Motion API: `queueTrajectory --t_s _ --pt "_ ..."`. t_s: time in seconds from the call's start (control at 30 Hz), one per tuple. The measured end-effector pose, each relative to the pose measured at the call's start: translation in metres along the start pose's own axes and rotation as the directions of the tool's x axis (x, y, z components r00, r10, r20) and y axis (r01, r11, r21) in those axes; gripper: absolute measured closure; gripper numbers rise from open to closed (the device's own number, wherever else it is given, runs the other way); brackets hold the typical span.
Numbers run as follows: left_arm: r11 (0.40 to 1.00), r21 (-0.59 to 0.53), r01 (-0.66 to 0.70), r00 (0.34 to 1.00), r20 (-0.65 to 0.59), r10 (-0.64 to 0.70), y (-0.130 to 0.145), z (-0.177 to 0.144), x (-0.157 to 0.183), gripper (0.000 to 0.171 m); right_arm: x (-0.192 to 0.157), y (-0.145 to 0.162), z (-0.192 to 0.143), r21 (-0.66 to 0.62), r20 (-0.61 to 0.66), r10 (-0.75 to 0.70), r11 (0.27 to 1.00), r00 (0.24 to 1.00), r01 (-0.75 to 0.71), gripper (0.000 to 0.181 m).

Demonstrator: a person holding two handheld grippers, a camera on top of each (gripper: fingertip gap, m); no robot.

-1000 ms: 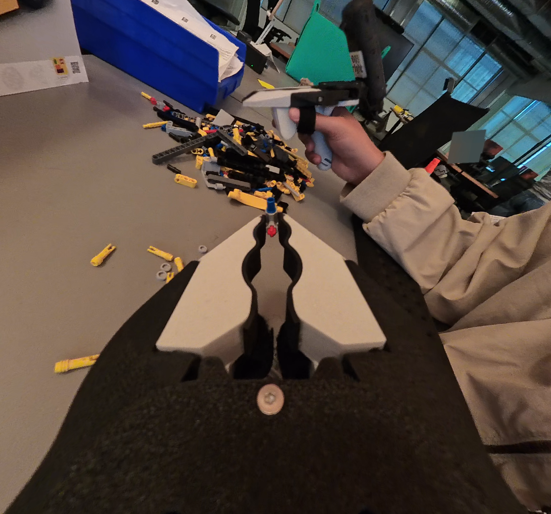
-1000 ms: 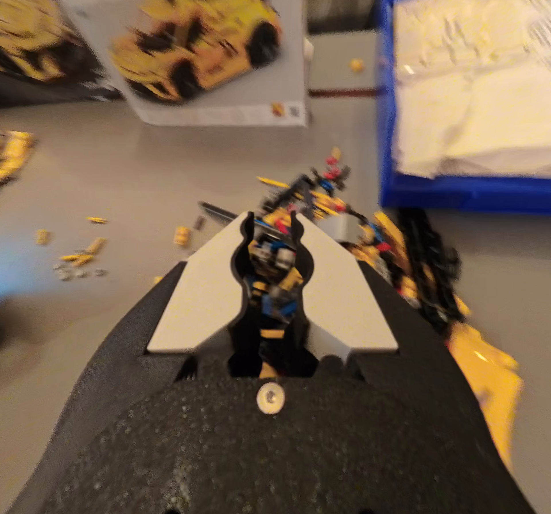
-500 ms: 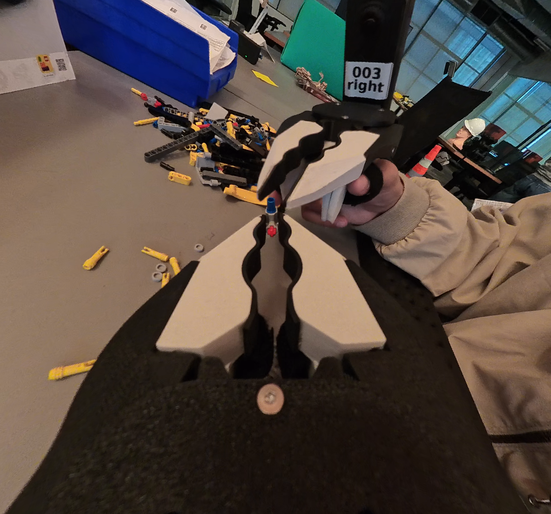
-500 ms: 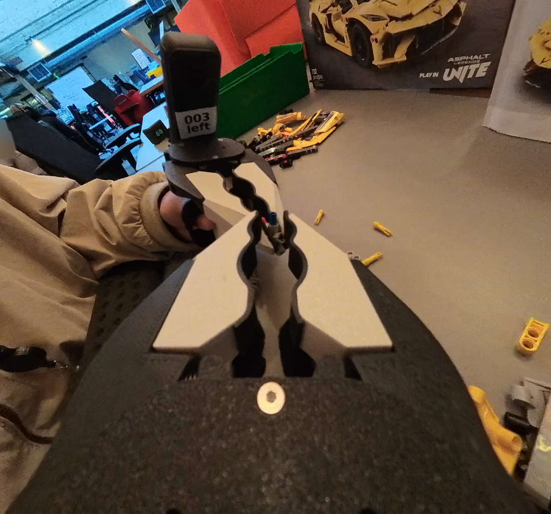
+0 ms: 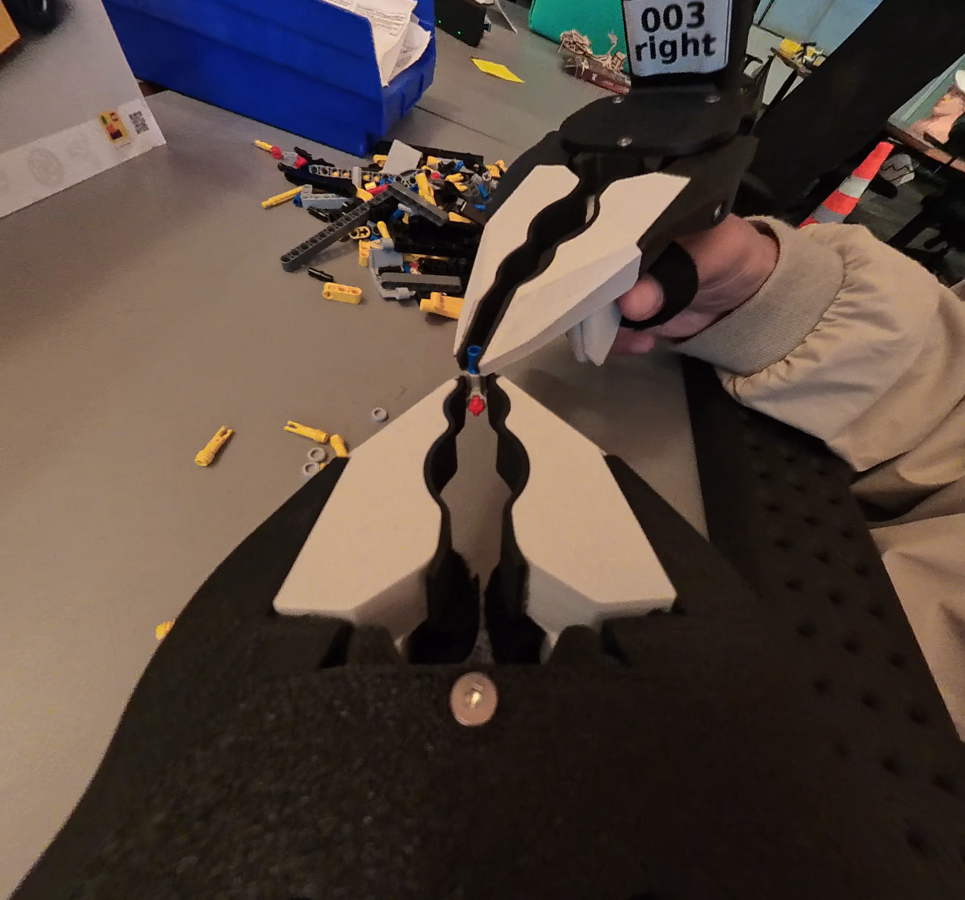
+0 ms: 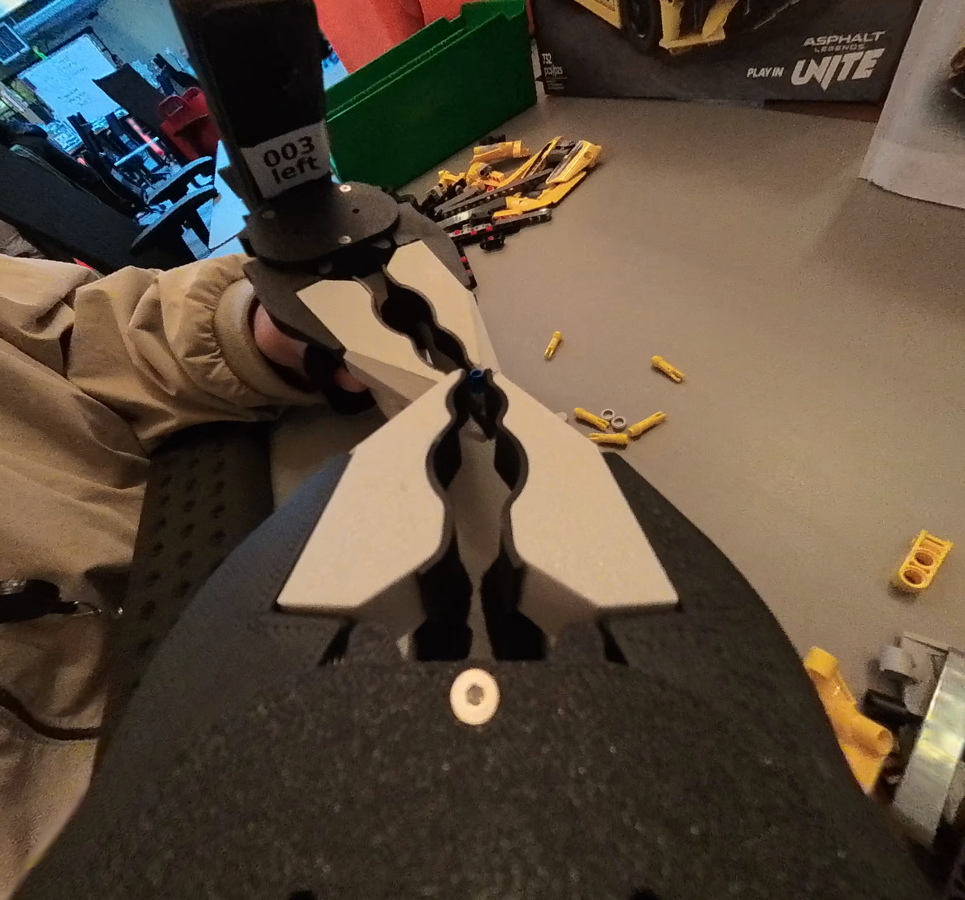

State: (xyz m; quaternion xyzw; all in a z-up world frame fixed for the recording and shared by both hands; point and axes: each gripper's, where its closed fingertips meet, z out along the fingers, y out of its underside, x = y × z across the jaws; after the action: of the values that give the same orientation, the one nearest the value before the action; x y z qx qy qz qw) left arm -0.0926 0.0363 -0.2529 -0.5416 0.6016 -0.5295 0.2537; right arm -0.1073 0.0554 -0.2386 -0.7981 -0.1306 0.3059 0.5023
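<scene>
My left gripper point(image 5: 475, 385) is shut on a small grey connector point(image 5: 476, 385) with a red piece point(image 5: 475, 405) between its tips, held above the grey table point(image 5: 130, 353). A blue pin point(image 5: 473, 355) sticks out of the connector's far end. My right gripper point(image 5: 471, 360) meets it tip to tip from the upper right, and its tips are closed on the blue pin. In the right wrist view the right gripper point(image 6: 476, 379) grips the blue pin point(image 6: 475, 378), and the left gripper's fingers point(image 6: 365, 321) come in from the upper left. A hand in a beige sleeve holds each gripper.
A pile of black, yellow and grey bricks point(image 5: 397, 227) lies beyond the grippers, before a blue bin point(image 5: 261, 39) of papers. Loose yellow pins point(image 5: 213, 446) and small grey rings lie to the left. A green box point(image 6: 433, 97), a partly built yellow model point(image 6: 517, 186) and the set's box point(image 6: 705, 13) stand farther off. My two grippers' fingertips are within a few centimetres of each other.
My right gripper swung from over the brick pile to the left gripper and closed its tips on the blue pin. The left gripper stayed nearly still with its piece.
</scene>
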Motion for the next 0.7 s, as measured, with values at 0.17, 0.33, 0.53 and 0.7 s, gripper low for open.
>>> queueTrajectory --t_s 0.17,0.33,0.53,0.7 --pt "0.998 0.058 0.034 0.999 -0.027 -0.033 -0.010 -0.005 0.001 0.164 -0.002 -0.012 -0.002 0.119 0.026 0.026 0.993 0.999 -0.029 0.179" --pt "0.996 0.093 -0.005 1.000 -0.007 0.006 -0.027 -0.008 0.002 0.163 -0.002 -0.030 -0.011 0.269 0.051 0.085 0.958 0.995 -0.096 0.180" --pt "0.999 0.035 -0.007 0.998 0.066 0.005 -0.008 -0.014 -0.015 0.164 0.056 -0.100 -0.132 0.802 0.344 0.328 0.386 0.880 -0.457 0.181" --pt "0.982 0.183 -0.042 0.999 0.039 0.035 -0.040 -0.035 -0.005 0.164 0.089 -0.081 -0.147 0.633 -0.047 0.382 0.726 0.923 -0.268 0.179"
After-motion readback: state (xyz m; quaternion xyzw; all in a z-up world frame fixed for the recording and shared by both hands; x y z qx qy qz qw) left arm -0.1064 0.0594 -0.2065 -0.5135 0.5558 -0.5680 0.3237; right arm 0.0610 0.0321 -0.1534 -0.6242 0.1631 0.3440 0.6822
